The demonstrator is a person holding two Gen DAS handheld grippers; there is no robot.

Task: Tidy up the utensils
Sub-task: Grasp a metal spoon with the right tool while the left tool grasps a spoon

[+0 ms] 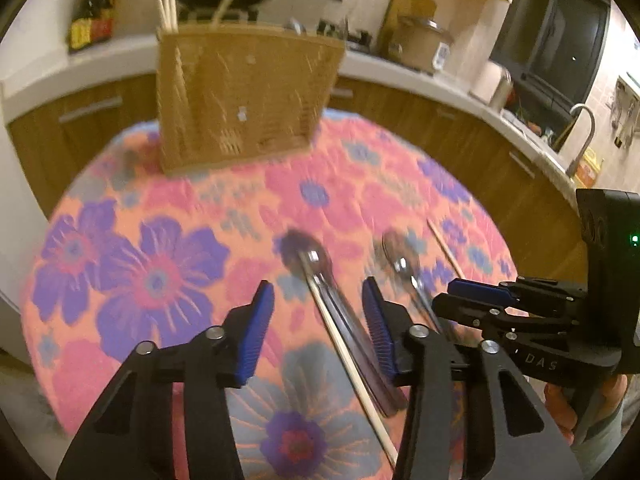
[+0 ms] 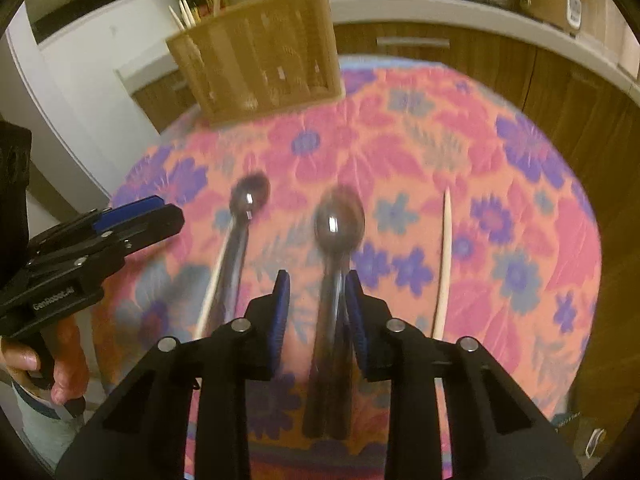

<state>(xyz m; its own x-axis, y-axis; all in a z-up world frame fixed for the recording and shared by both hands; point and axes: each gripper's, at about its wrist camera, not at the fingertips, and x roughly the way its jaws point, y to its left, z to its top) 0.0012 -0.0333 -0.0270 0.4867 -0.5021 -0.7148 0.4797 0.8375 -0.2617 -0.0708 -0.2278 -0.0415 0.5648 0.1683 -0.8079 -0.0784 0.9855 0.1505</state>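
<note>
Two metal spoons lie on the flowered tablecloth. In the left wrist view, my left gripper [image 1: 318,300] is open above the left spoon [image 1: 320,280] and a chopstick [image 1: 352,368] lying alongside it. In the right wrist view, my right gripper [image 2: 316,292] is open, its fingers either side of the right spoon's [image 2: 338,236] handle, not clamped. A second chopstick [image 2: 444,264] lies to its right. The wicker utensil holder [image 1: 244,92] stands at the table's far edge with chopsticks in it; it also shows in the right wrist view [image 2: 260,52].
The round table [image 1: 132,208] drops off on all sides. Behind it runs a kitchen counter [image 1: 440,84] with a rice cooker, a wok and a sink. Wooden cabinets stand below.
</note>
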